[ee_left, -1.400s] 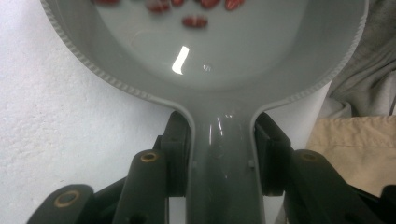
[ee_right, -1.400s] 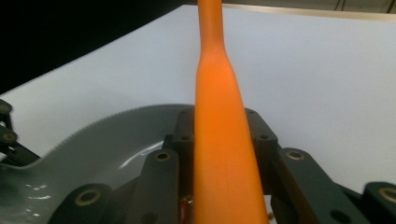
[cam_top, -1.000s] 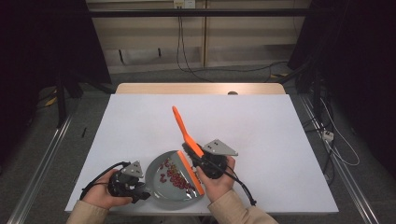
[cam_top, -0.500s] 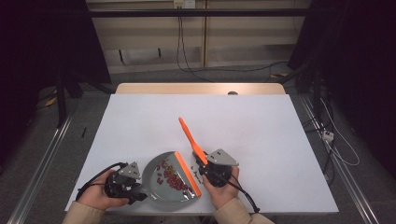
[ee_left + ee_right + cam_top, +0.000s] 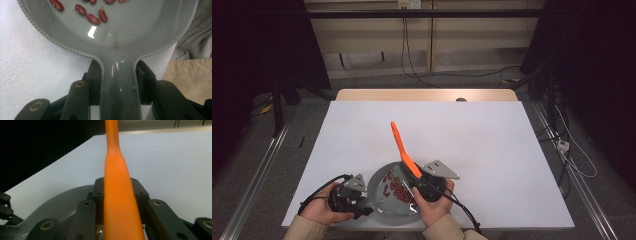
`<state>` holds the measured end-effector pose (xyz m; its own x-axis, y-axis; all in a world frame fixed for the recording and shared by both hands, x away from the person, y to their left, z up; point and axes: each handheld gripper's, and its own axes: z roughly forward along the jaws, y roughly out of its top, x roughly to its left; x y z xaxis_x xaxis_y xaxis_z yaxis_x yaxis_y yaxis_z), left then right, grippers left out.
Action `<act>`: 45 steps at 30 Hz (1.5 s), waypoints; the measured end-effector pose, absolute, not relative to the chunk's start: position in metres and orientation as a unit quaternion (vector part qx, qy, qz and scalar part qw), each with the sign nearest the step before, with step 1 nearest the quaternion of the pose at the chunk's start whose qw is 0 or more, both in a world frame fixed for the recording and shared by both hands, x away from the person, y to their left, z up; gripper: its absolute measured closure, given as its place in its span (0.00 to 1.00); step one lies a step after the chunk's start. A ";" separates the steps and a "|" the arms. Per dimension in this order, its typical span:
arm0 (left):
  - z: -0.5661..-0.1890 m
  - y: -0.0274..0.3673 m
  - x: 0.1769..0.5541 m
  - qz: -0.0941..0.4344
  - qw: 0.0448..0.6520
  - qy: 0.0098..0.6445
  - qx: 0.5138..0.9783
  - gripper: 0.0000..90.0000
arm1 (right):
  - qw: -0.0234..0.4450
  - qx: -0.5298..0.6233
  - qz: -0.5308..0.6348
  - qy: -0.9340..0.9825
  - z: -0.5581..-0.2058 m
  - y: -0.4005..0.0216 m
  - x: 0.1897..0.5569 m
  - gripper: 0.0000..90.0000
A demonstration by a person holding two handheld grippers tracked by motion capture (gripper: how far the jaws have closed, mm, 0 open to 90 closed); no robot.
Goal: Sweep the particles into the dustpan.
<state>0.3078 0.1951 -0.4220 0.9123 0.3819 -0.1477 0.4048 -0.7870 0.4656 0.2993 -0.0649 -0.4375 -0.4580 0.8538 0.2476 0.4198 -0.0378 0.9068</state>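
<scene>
Since the earlier frame our right hand-held gripper point(image 5: 424, 181) has come down, clamped on the orange spatula point(image 5: 403, 150), which slants over the grey pan point(image 5: 379, 197) of red beans point(image 5: 397, 189). Our left hand-held gripper point(image 5: 362, 206) clamps the pan's handle point(image 5: 117, 85) near the worktop's point(image 5: 482, 145) front edge.

**Around the white bench**

The bench point(image 5: 492, 150) has a white top, with a strip of pale wooden edge point(image 5: 427, 95) showing along its far side. A small dark spot point(image 5: 460, 99) sits on that wooden strip. Beyond it, black cables point(image 5: 404, 45) hang down a light panelled wall point(image 5: 377, 50) and trail across the grey floor point(image 5: 492, 75). A socket plate point(image 5: 408, 4) sits at the top of the wall. Metal rails point(image 5: 257, 175) run along the floor at either side. At the right, a white plug block point(image 5: 563, 145) lies among thin wires. Dark curtains point(image 5: 257, 60) close off both flanks.
</scene>
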 end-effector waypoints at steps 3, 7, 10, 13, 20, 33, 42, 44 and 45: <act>-0.423 0.194 0.308 -0.022 0.253 0.211 0.944 0.70 | 0.215 0.472 0.536 0.666 -0.431 -0.076 0.305 0.79; -0.424 0.193 0.309 -0.020 0.259 0.215 0.941 0.70 | 0.235 0.461 0.520 0.679 -0.430 -0.092 0.310 0.79; -0.424 0.193 0.309 -0.021 0.258 0.214 0.942 0.70 | 0.258 0.453 0.500 0.691 -0.432 -0.100 0.312 0.79; -0.421 0.195 0.308 -0.021 0.255 0.212 0.943 0.70 | 0.277 0.454 0.479 0.699 -0.439 -0.107 0.314 0.79; -0.422 0.193 0.307 -0.027 0.249 0.215 0.944 0.70 | 0.258 0.467 0.481 0.696 -0.454 -0.093 0.303 0.78; -0.424 0.193 0.309 -0.019 0.254 0.207 0.945 0.70 | 0.241 0.458 0.537 0.666 -0.432 -0.089 0.305 0.79; -0.428 0.186 0.306 0.014 0.282 0.227 0.932 0.71 | 0.260 0.466 0.510 0.674 -0.436 -0.117 0.309 0.79; -0.432 0.187 0.309 0.023 0.294 0.230 0.928 0.71 | 0.262 0.468 0.509 0.674 -0.437 -0.123 0.309 0.79; -0.433 0.187 0.309 0.026 0.303 0.233 0.924 0.71 | 0.264 0.472 0.507 0.671 -0.437 -0.127 0.310 0.79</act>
<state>0.3092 0.1870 -0.4326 0.8899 0.4464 -0.0936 0.4149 -0.7072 0.5725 0.3098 -0.1266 -0.4375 -0.4157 0.9009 0.1246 0.3660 0.0402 0.9298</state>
